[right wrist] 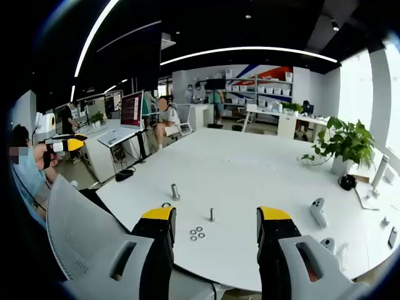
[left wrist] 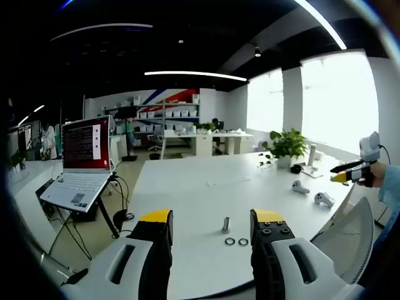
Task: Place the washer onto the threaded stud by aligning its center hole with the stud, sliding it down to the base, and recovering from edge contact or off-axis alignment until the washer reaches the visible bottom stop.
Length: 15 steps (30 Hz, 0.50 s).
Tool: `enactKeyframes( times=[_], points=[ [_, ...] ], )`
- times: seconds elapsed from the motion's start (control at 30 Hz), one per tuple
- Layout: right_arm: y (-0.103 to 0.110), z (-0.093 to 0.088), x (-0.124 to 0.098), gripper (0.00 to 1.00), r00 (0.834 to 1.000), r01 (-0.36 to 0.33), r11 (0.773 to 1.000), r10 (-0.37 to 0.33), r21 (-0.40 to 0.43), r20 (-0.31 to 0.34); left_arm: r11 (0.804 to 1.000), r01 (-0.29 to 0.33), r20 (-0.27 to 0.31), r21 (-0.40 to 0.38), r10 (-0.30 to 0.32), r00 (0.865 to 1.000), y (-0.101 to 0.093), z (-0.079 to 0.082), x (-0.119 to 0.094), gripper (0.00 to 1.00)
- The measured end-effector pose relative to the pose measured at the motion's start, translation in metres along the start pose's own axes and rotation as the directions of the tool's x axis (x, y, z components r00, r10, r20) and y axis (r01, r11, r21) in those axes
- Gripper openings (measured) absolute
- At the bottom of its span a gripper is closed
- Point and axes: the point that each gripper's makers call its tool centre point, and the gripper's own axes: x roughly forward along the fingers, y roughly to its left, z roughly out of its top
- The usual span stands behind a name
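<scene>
In the left gripper view, the left gripper [left wrist: 211, 228] is hanging above the near edge of the white table [left wrist: 206, 172], its jaws standing wide apart and holding nothing. Between the jaw tips, two washers [left wrist: 236, 241] are lying flat side by side on the table, and the stud [left wrist: 225, 224] is standing upright just beyond them at 11 o'clock. Farther off, two controllers [left wrist: 311, 192] are lying at 2 o'clock, with a plant [left wrist: 286, 145] behind them. A laptop [left wrist: 80, 164] is sitting on a stand at 9 o'clock.

In the right gripper view, the right gripper [right wrist: 215, 224] is also gaping open and empty. Four washers [right wrist: 197, 234] are clustered between its jaws, a thin stud [right wrist: 212, 215] is standing just past them at 1 o'clock, and a thicker stud [right wrist: 175, 192] is standing farther away at 11 o'clock.
</scene>
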Motion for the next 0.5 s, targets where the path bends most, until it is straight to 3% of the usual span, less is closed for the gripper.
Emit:
enactKeyframes(
  times=[0.5],
  points=[
    [0.006, -0.0069, 0.0012, 0.59, 0.999, -0.036, 0.999, 0.036, 0.0, -0.025, 1.0, 0.001, -0.03, -0.031, -0.002, 1.0, -0.0027, -0.0037, 0.0025, 0.44]
  ],
)
